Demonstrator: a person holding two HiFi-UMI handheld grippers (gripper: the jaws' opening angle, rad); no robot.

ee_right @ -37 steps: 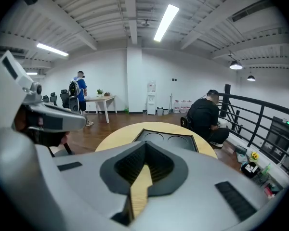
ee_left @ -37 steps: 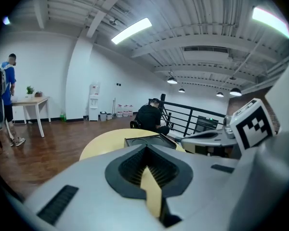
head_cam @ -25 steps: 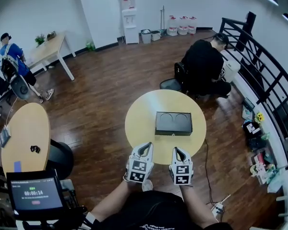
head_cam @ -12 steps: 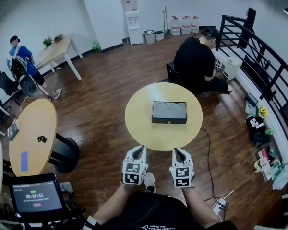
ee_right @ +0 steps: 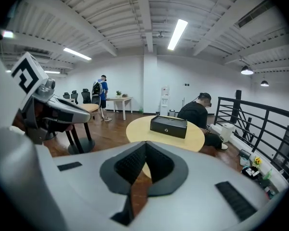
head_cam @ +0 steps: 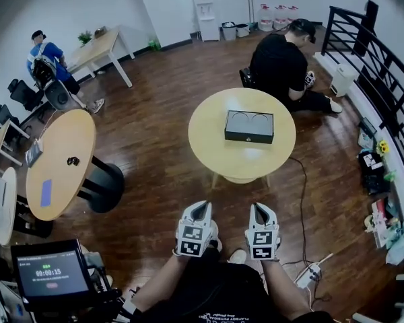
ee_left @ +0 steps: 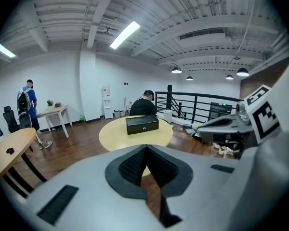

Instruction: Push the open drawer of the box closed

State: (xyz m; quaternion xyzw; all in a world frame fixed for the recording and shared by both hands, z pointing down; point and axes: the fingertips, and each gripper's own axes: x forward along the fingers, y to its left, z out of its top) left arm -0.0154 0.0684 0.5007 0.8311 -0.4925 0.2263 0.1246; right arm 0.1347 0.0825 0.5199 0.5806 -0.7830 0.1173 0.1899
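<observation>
The black box (head_cam: 249, 126) sits on the round yellow table (head_cam: 215, 140), well ahead of both grippers. Its front with a small round knob looks flush in the left gripper view (ee_left: 142, 124) and the right gripper view (ee_right: 168, 125); no drawer sticks out. My left gripper (head_cam: 201, 205) and right gripper (head_cam: 259, 207) hang side by side over the wooden floor, short of the table. Both are shut with nothing between the pads, as seen on the left gripper (ee_left: 145, 148) and the right gripper (ee_right: 145, 144).
A person in black (head_cam: 279, 62) sits on the floor just behind the table. Another round table (head_cam: 60, 160) on a black pedestal stands at the left. A black railing (head_cam: 384, 79) runs along the right. A power strip (head_cam: 308, 274) lies by my feet, a timer screen (head_cam: 48, 274) at lower left.
The table and box have drawn away from me over the three frames; the grippers, earlier at the table's near edge, now hang over bare floor. Both stayed shut.
</observation>
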